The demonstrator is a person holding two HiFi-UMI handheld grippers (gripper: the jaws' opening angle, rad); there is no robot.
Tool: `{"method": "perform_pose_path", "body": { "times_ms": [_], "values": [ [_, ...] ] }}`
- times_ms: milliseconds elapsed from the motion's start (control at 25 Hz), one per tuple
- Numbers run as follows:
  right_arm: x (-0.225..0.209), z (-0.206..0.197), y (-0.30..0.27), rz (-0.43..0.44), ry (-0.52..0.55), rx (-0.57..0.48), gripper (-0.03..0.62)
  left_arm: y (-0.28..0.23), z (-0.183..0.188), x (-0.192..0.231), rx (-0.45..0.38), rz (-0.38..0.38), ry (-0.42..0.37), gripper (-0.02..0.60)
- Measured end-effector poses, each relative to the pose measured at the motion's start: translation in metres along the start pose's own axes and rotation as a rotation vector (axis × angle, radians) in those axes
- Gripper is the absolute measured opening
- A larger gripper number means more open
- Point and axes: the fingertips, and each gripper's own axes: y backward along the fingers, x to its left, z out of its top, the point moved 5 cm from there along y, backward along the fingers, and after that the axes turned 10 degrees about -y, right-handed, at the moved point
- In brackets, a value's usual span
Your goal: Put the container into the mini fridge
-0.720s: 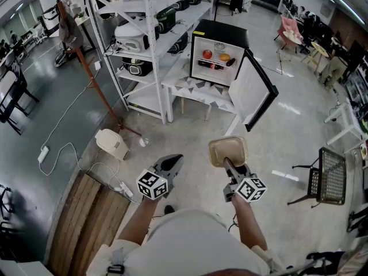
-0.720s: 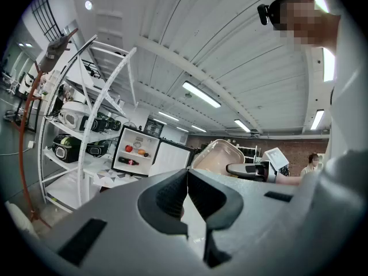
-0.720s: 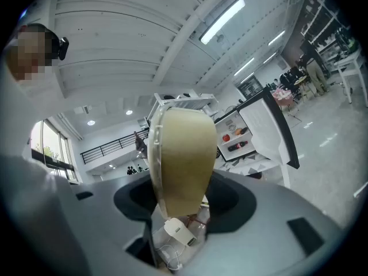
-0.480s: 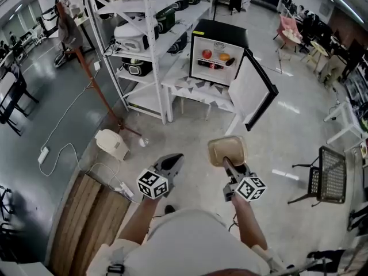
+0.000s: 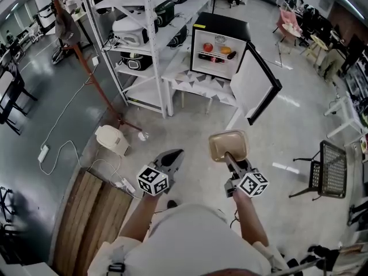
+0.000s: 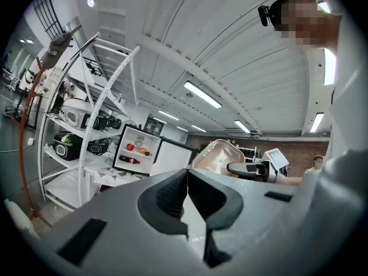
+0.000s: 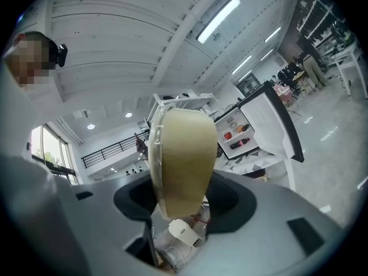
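As the floor has slid slightly in the head view against half a second back, the approach looks under way. One mini fridge [image 5: 220,46], door open, well ahead; one container [image 5: 228,146], airborne, clamped in the right gripper [image 5: 230,157]; two grippers — left gripper [image 5: 174,156] closed, empty.

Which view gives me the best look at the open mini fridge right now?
The head view: the whole mini fridge shows, door swung open, shelves visible. The left gripper view shows it small and distant. The right gripper view shows it small too, just beside the container.
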Motion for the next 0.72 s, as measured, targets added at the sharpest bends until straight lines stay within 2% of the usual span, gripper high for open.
{"method": "perform_pose_path", "body": {
  "times_ms": [720],
  "values": [
    [0.025,-0.035,-0.057,-0.058,-0.011,-0.031,0.232,0.021,-0.012,0.077,0.035,-0.088,0.009,0.006]
  ]
}}
